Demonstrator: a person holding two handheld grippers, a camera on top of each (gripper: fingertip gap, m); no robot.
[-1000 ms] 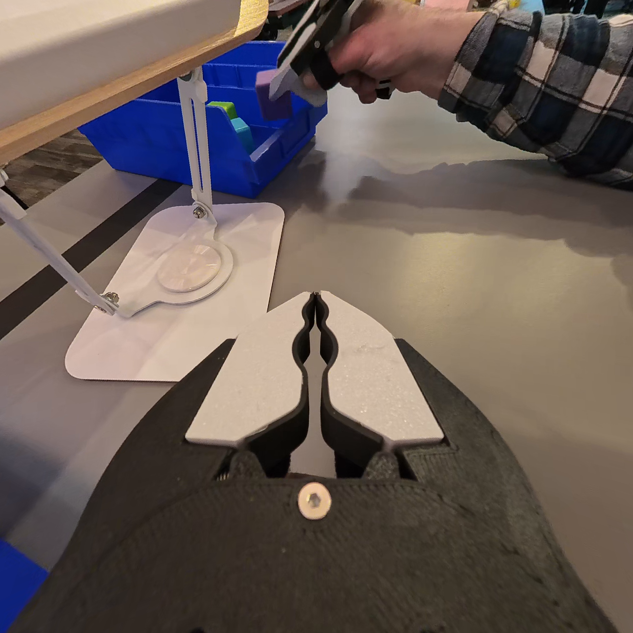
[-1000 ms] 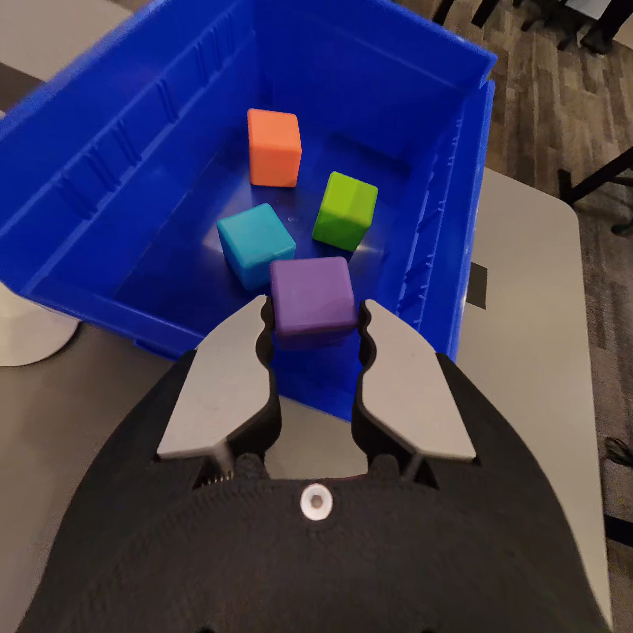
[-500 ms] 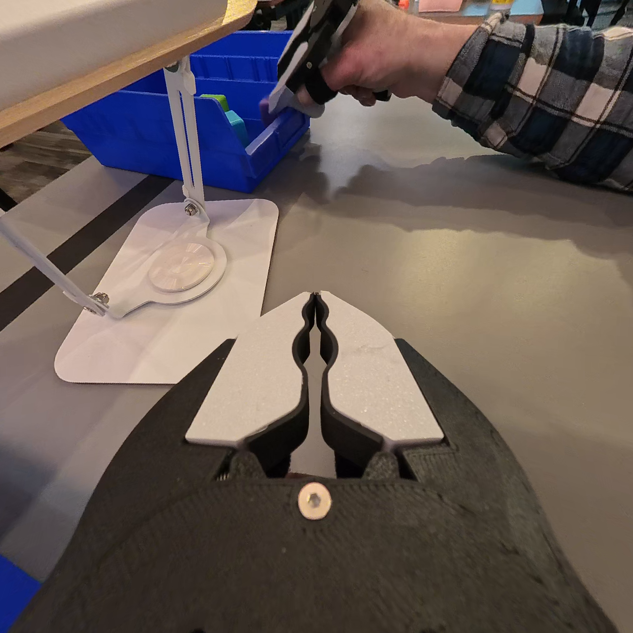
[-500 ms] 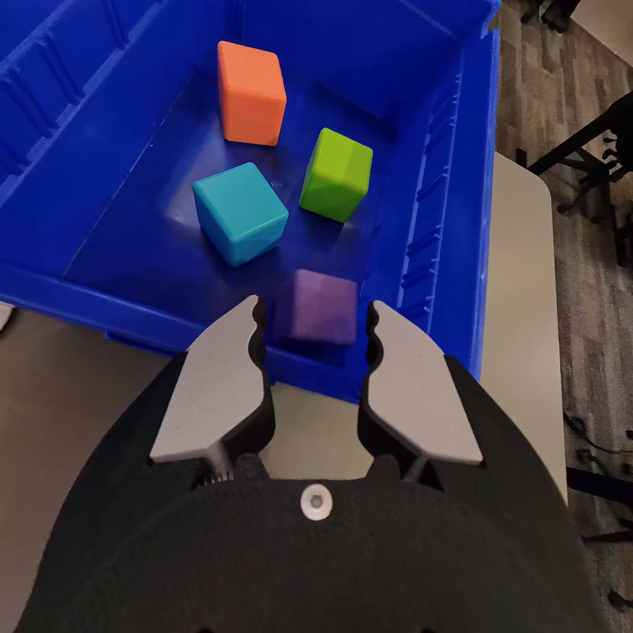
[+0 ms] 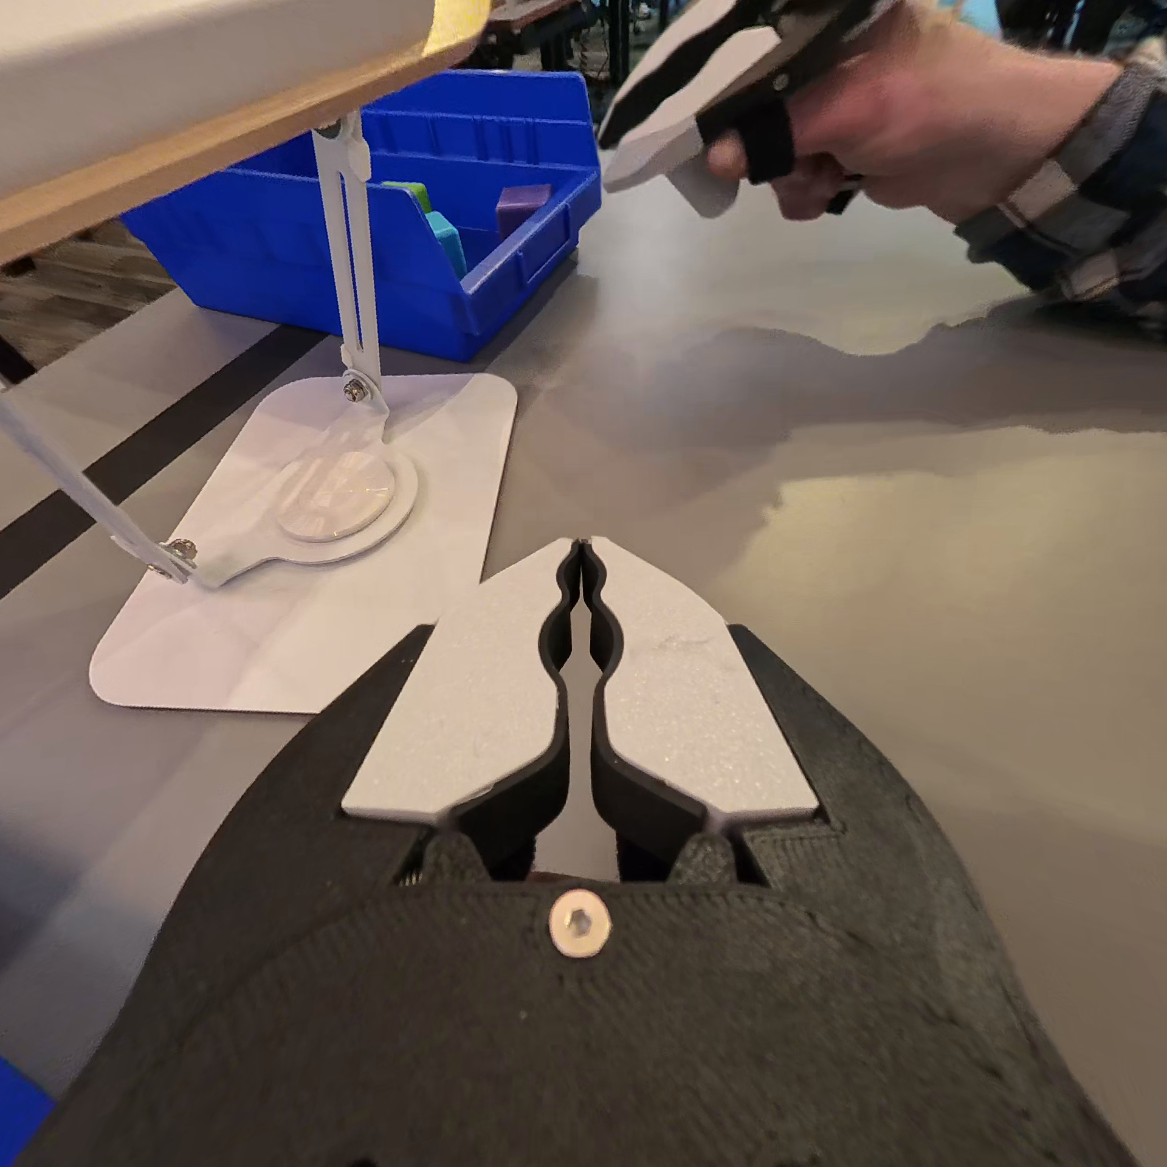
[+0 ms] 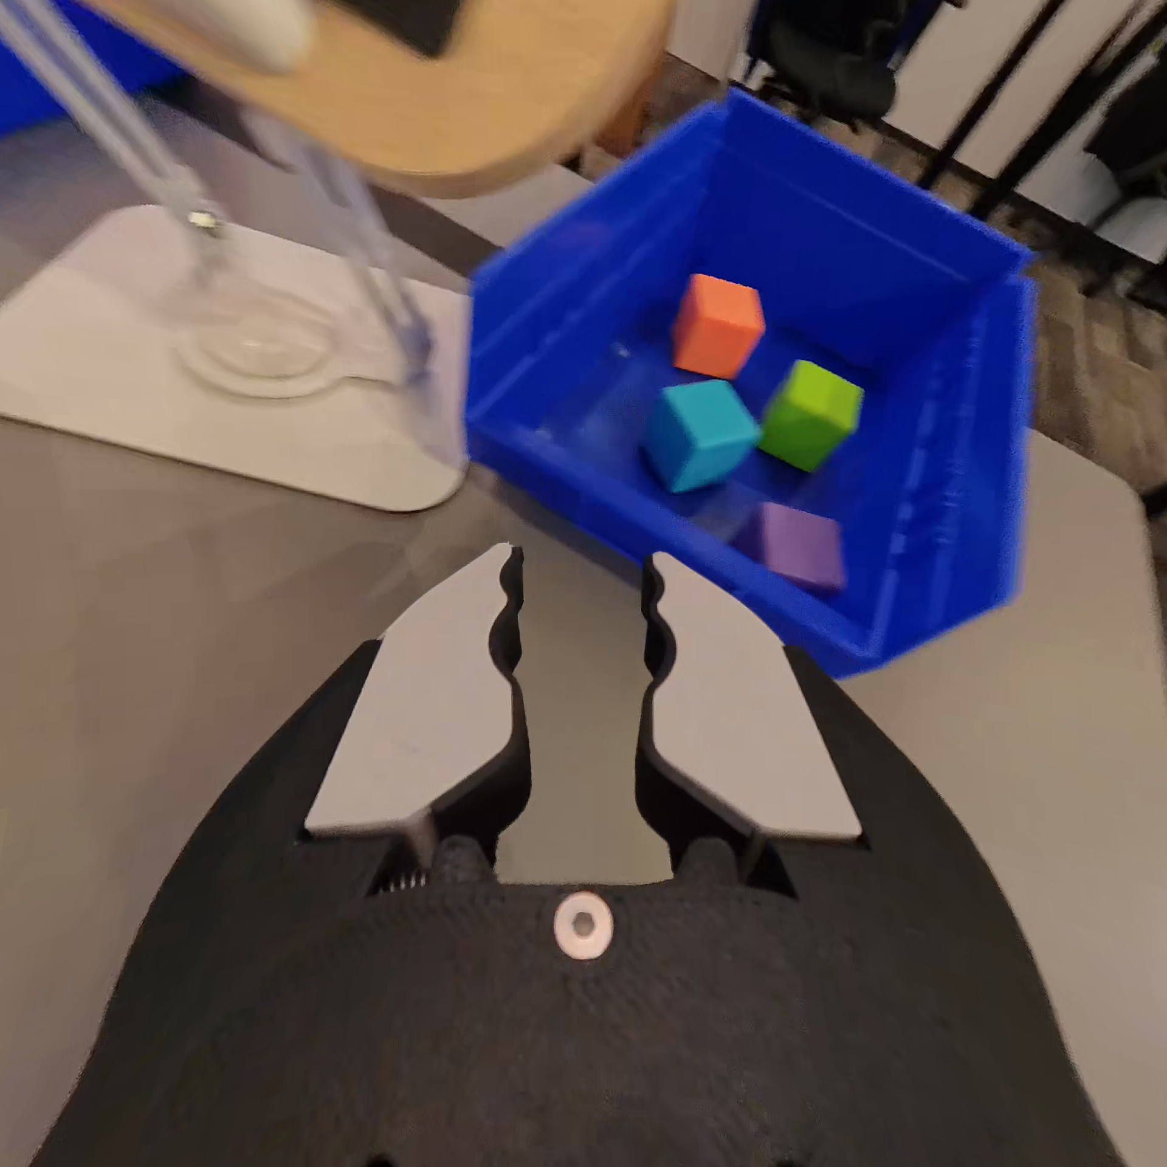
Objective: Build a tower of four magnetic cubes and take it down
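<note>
In the right wrist view a blue bin (image 6: 947, 549) holds an orange cube (image 6: 717, 325), a teal cube (image 6: 698, 436), a green cube (image 6: 811, 413) and a purple cube (image 6: 799, 546), all lying apart. My right gripper (image 6: 581, 571) is open and empty, above the grey table just before the bin's near wall. In the left wrist view the bin (image 5: 353, 252) stands at the back left with the purple cube (image 5: 521, 205), teal cube (image 5: 445, 237) and green cube (image 5: 407, 192) showing. My left gripper (image 5: 584, 549) is shut and empty, low over the table.
A white stand with a flat base plate (image 5: 303, 556) and a tilted wooden-edged board (image 5: 189, 113) stands left of the bin; it also shows in the right wrist view (image 6: 208, 360). A hand in a plaid sleeve (image 5: 1073, 189) holds the right gripper (image 5: 669, 113). The table's far edge (image 6: 1130, 505) lies right of the bin. One gripper's finger ends stand about 25 cm off the other's.
My right gripper has let go of the purple cube, which now lies in the bin, and has pulled back up and away from the bin. My left gripper has stayed shut and nearly still.
</note>
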